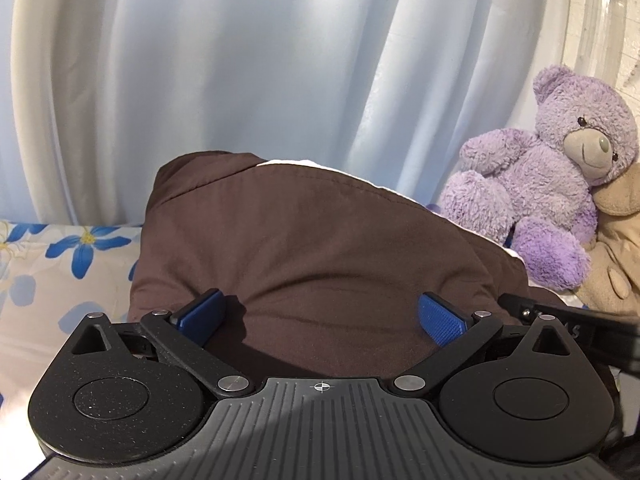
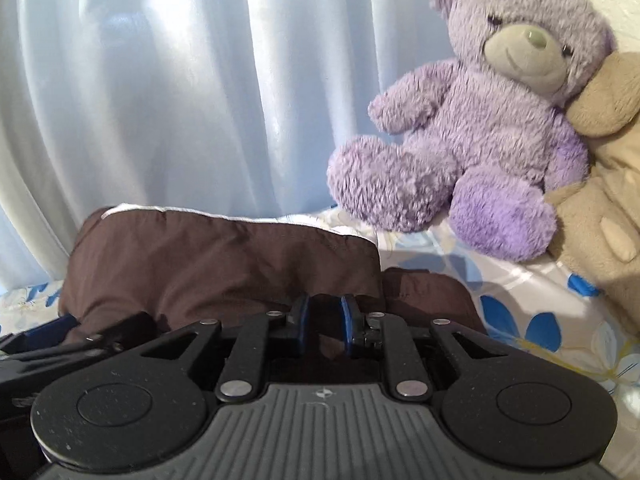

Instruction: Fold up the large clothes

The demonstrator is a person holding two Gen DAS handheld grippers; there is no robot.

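Left wrist view: the left gripper (image 1: 322,314) stands with its blue pads (image 1: 440,318) spread wide, nothing pinched, over a mound of brown garment (image 1: 304,240). The garment lies bunched on the bed sheet (image 1: 48,280), white with blue flowers, its long axis running roughly from the sheet's left side towards the right, where the soft toys sit. A white lining (image 1: 288,163) shows along its far edge, facing the pale curtain (image 1: 240,60). The right-hand end of the garment reaches just beside the purple teddy bear (image 1: 552,184), which leans on a beige plush toy (image 1: 616,248).

In the right wrist view, the right gripper (image 2: 325,320) has its pads close together with a fold of the brown cloth caught between them, at the near edge of the garment.
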